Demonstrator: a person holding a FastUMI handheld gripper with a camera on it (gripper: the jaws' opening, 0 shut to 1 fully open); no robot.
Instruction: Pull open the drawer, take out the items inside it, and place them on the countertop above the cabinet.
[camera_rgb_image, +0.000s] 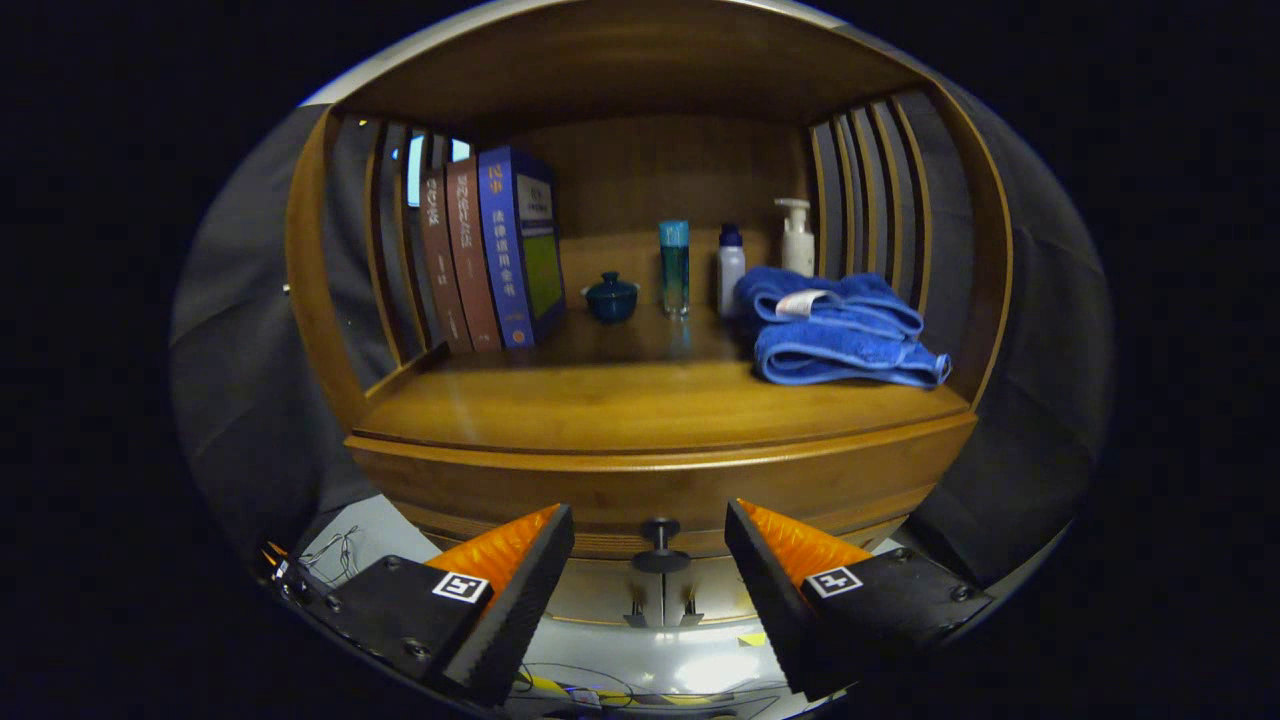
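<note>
blue towel, brown cabinet, teal bottle

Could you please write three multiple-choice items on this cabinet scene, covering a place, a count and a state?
1. Where is the drawer knob?
A. between the open jaws
B. beside the blue towel
C. behind the books

2. How many books stand on the countertop?
A. one
B. three
C. five

3. What state is the drawer in?
A. pulled fully out
B. removed
C. closed

Answers: 1 A, the knob sits between the gripper fingers, untouched. 2 B, three spines stand upright left of the lidded cup. 3 C, its front lies flush under the countertop.
</note>
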